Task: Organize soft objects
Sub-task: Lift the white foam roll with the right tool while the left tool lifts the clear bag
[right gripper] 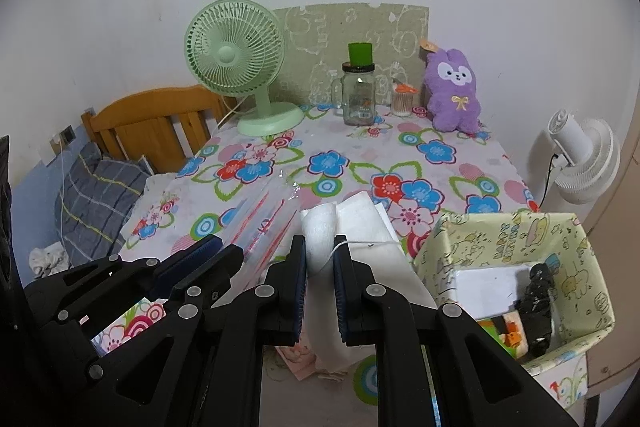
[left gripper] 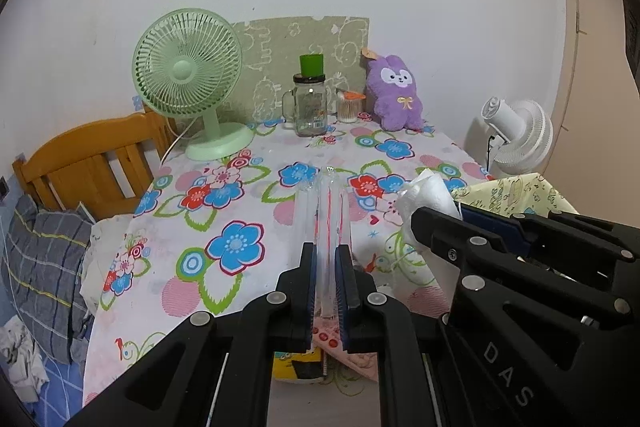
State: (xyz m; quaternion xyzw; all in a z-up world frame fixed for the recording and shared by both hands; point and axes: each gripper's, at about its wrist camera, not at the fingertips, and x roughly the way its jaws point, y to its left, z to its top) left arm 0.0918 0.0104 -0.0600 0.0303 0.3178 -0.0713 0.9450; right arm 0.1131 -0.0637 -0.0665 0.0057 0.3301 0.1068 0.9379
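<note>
My left gripper (left gripper: pixel 325 267) is shut on a clear plastic bag with red print (left gripper: pixel 326 211), held upright above the floral tablecloth; the bag also shows in the right wrist view (right gripper: pixel 260 227). My right gripper (right gripper: pixel 320 267) is shut on a white folded cloth (right gripper: pixel 320 231), held over the table beside the patterned box (right gripper: pixel 516 231). In the left wrist view the cloth (left gripper: pixel 424 191) sticks out of the right gripper (left gripper: pixel 436 223). A purple plush rabbit (left gripper: pixel 396 93) leans on the wall at the table's back right.
A green desk fan (left gripper: pixel 188 75), a glass jar with a green cup on it (left gripper: pixel 310 107) and a cotton-swab pot (left gripper: pixel 349 109) stand at the back. The box holds a white item and a black object (right gripper: pixel 538 307). A white fan (right gripper: pixel 580 159) stands right; a wooden bedhead and pillow left.
</note>
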